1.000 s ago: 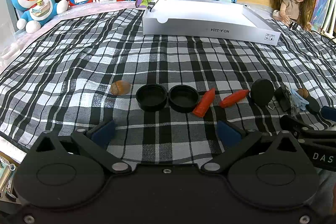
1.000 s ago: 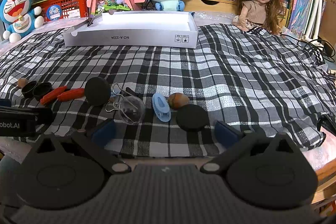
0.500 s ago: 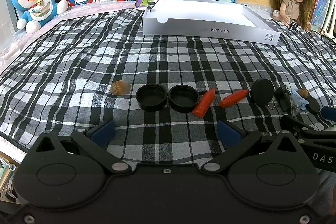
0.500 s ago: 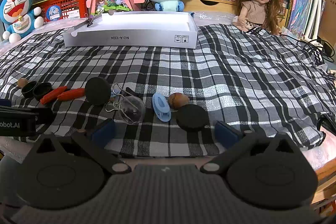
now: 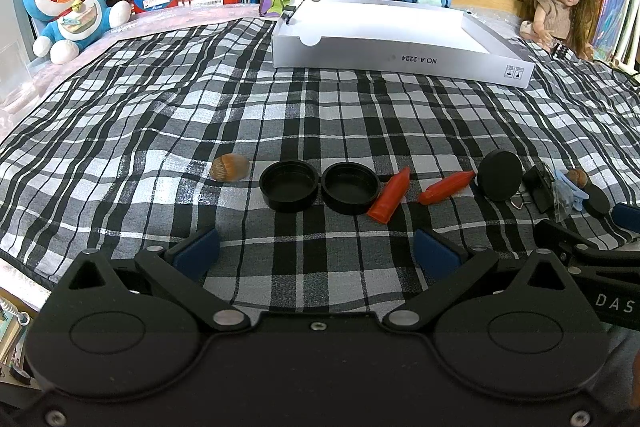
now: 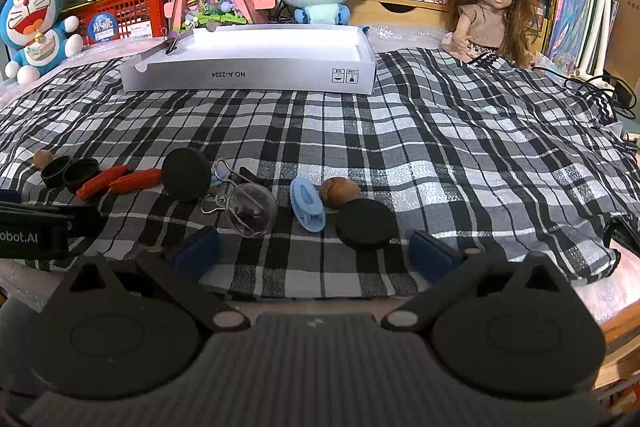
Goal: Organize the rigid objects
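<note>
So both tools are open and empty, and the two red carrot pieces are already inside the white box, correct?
Not quite. The two red carrot pieces lie on the plaid cloth, not in the white box, as the left wrist view shows. Both the left tool and right tool are open and empty.

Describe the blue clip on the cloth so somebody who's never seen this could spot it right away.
Start at the white box on the checked cloth, then come down to the near row of small things. The blue clip lies between the clear ball and a brown nut; it is that row's only pale blue piece.
</note>
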The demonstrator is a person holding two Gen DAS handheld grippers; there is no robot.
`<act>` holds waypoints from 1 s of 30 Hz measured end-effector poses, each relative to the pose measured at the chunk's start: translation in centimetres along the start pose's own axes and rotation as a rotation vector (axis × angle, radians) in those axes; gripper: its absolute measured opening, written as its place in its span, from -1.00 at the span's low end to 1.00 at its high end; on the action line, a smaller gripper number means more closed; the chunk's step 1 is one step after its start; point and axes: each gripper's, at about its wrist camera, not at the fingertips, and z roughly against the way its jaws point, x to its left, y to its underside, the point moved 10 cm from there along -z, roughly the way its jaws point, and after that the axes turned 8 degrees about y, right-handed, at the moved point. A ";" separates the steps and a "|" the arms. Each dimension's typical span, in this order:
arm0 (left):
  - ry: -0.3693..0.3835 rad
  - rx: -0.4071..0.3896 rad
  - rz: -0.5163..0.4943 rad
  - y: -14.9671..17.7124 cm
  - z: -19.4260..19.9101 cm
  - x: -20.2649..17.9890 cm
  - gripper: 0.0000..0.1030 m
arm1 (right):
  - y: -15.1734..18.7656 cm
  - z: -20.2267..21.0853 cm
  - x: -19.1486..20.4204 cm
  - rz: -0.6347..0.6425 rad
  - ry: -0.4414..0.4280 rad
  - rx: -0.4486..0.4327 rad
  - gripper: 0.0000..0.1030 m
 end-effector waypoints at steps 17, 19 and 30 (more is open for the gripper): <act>0.027 -0.095 -0.030 0.6 0.9 0.1 0.96 | 0.5 0.7 0.1 0.003 -0.020 -0.054 1.00; 0.042 -0.105 -0.021 0.5 1.2 0.2 0.80 | 0.4 1.0 0.1 -0.005 -0.030 -0.051 1.00; 0.142 -0.159 -0.034 -0.7 2.3 -0.1 -0.17 | -1.4 3.7 1.3 -0.040 -0.159 -0.186 0.63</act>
